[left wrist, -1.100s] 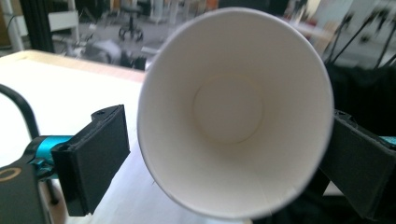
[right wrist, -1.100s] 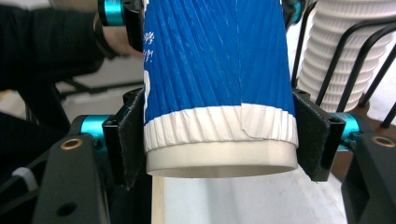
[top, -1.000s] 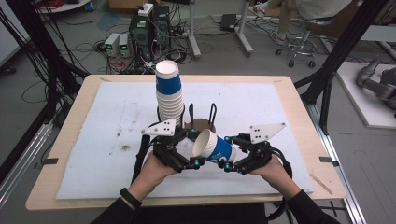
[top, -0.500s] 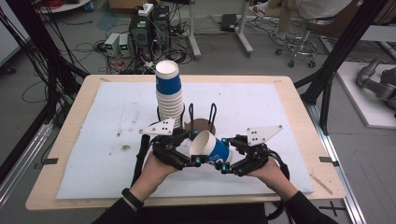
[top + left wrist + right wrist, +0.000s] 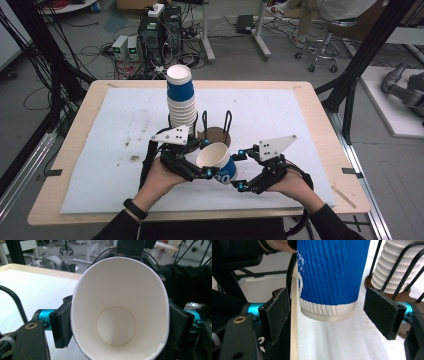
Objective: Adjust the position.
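Left tongs (image 5: 207, 172) clamp the empty paper cup (image 5: 218, 161); right tongs (image 5: 241, 169), just opening, stand clear.

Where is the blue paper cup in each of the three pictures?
High view: the blue cup lies on its side low in the middle, between the two tools.
Left gripper view: its white inside takes up the centre, pressed between the left tool's pads.
Right gripper view: its blue wall and white base sit top centre, clear of both pads.
Shared landmark: the stack of cups in the wire rack.
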